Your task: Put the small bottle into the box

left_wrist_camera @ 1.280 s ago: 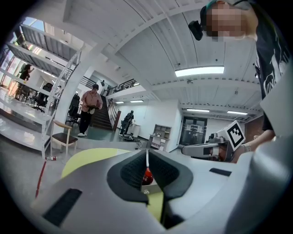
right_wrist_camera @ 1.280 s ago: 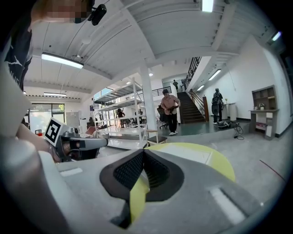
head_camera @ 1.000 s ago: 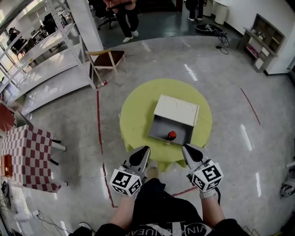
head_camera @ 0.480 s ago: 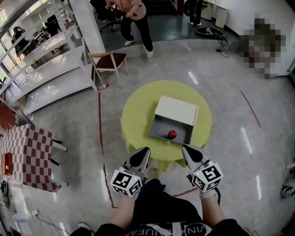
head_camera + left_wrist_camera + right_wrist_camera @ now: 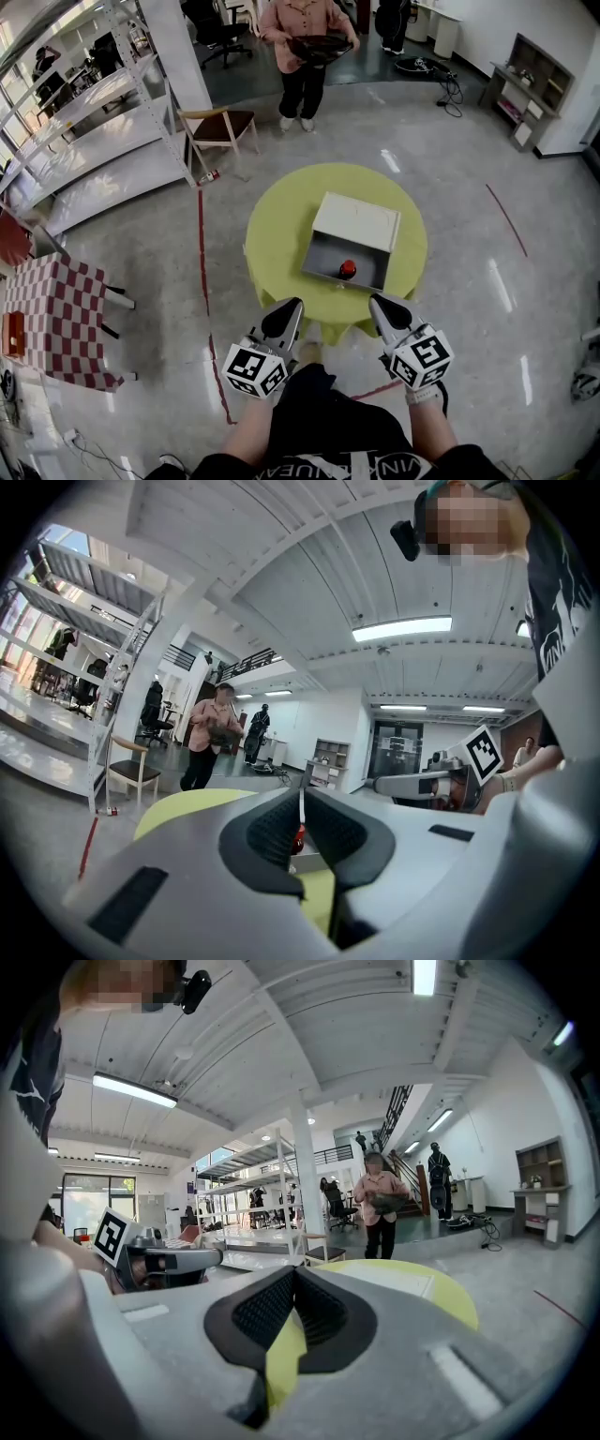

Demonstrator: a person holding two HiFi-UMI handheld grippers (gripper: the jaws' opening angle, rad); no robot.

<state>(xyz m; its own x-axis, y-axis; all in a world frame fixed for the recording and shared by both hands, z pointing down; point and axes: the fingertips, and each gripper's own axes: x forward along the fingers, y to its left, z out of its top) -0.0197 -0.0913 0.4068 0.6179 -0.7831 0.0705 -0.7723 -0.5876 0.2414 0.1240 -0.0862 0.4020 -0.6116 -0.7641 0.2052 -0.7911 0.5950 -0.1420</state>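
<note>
The small bottle (image 5: 348, 270), red-capped, already stands inside the open grey part of the box (image 5: 356, 221). It is close to the wall nearest the person, at about 5 o'clock from the box's middle, on the round yellow table (image 5: 272, 246). So the placing looks done, and the step in hand reads as holding off after the drop. To do that well I would hold both tools back over the person's lap, short of the table's 6 o'clock edge. I would make no sweep across the box's low front wall, since a knock there could tip the bottle or shove the box. If the bottle must be touched again, the approach should run straight in along 12 o'clock with the jaws parted first, because clenched as they are they could only push it. The left gripper (image 5: 296, 304) is clenched on nothing: in the left gripper view its ribbed pads (image 5: 272, 829) meet along a thin seam, and the bottle's red shows far beyond that seam, not between them. The right gripper (image 5: 375, 302) is likewise clamped together and empty, its pads (image 5: 265, 1309) pressed tip to tip with only yellow tabletop seen beneath. From the left gripper the bottle lies at about 1 o'clock and from the right at about 11 o'clock, well apart from both and touching neither, with the table's near rim between.
</note>
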